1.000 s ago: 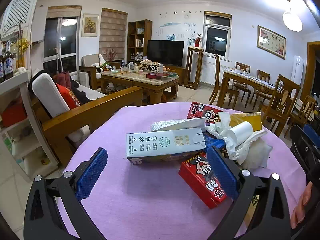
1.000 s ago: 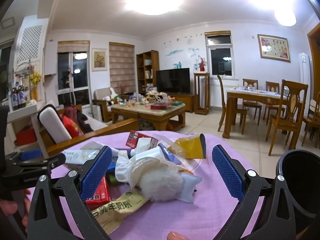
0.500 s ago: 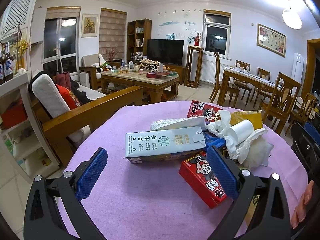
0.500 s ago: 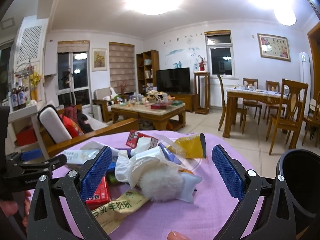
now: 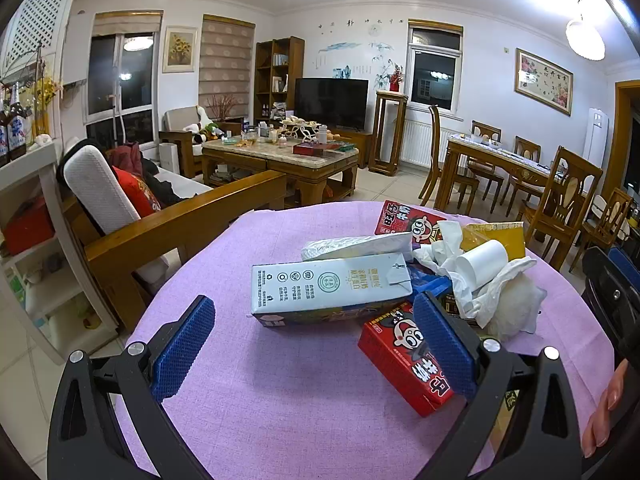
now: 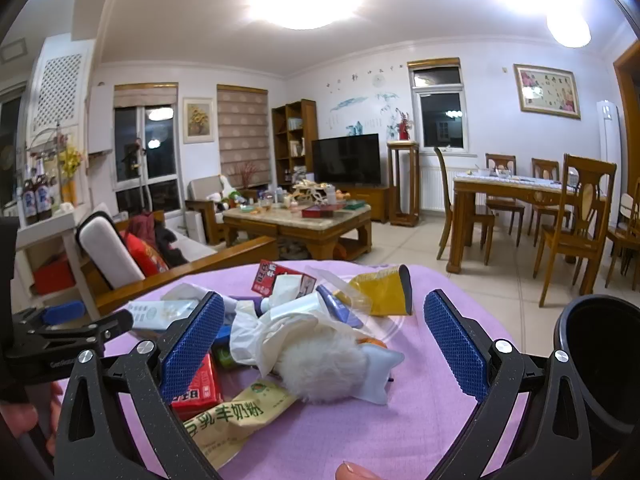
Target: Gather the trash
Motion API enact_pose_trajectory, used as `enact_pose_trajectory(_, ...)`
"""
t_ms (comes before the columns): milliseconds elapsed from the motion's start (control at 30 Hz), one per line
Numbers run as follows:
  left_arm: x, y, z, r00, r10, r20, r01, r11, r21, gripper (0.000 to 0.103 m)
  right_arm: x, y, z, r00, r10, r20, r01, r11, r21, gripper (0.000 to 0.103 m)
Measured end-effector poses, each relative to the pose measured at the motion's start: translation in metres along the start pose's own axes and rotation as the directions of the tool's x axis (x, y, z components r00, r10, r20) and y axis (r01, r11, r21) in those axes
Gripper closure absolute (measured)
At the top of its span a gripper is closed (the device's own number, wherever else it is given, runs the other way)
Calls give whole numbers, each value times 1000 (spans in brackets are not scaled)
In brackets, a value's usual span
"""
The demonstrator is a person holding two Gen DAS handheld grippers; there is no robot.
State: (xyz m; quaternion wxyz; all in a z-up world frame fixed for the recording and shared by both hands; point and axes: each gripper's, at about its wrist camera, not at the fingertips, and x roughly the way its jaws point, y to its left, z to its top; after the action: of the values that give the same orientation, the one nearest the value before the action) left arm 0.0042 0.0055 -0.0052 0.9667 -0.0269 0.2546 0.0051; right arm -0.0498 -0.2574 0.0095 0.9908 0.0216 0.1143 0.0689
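On the table: a purple-clothed round table carries a trash heap toward its far right edge.
Left view only: white milk carton lying flat, red snack box beside it.
Right view only: black bin at the right edge, contents hidden; fluffy white wad.
Left gripper: spread, empty; carton just beyond the fingertips.
Right gripper: spread, empty; wad between the jaws, untouched.

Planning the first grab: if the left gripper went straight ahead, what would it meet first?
Most likely the grey-white milk carton lying on its side, centred between the open left gripper's fingers. The red carton sits beside the right finger; depth is uncertain.
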Motion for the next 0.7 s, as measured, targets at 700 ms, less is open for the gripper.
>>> enact_pose_trajectory(700,1,2,-1,1000,-3,0,3,1000,-4,5,0,-4,0,1000,2,-2,-2,1000,6,5)
